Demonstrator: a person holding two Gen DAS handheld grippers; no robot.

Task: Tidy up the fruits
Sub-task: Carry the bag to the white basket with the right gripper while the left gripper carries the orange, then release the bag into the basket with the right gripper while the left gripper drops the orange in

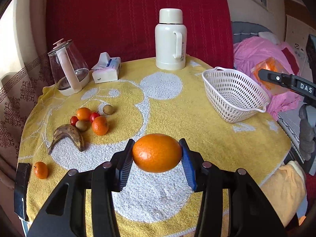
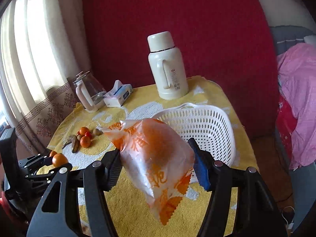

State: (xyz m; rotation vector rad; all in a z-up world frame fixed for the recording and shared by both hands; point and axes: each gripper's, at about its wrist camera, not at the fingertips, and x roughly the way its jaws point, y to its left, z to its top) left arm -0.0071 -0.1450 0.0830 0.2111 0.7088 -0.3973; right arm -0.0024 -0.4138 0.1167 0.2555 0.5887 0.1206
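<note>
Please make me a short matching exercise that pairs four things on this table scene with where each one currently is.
Things:
1. orange
2. plastic-wrapped fruit
3. banana
4. white basket

Places:
a. lying on the yellow towel beside small fruits
b. held in the right claw
c. standing at the table's right edge
d. held in the left claw

Pairs: 1-d, 2-b, 3-a, 4-c

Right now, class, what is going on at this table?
A person is sorting fruit with two handheld grippers. The left gripper holds an orange above the towel. The right gripper holds a bag with an orange inside, near the basket, which looks empty. A banana, more oranges and other small fruit lie in a group on the towel.
</note>
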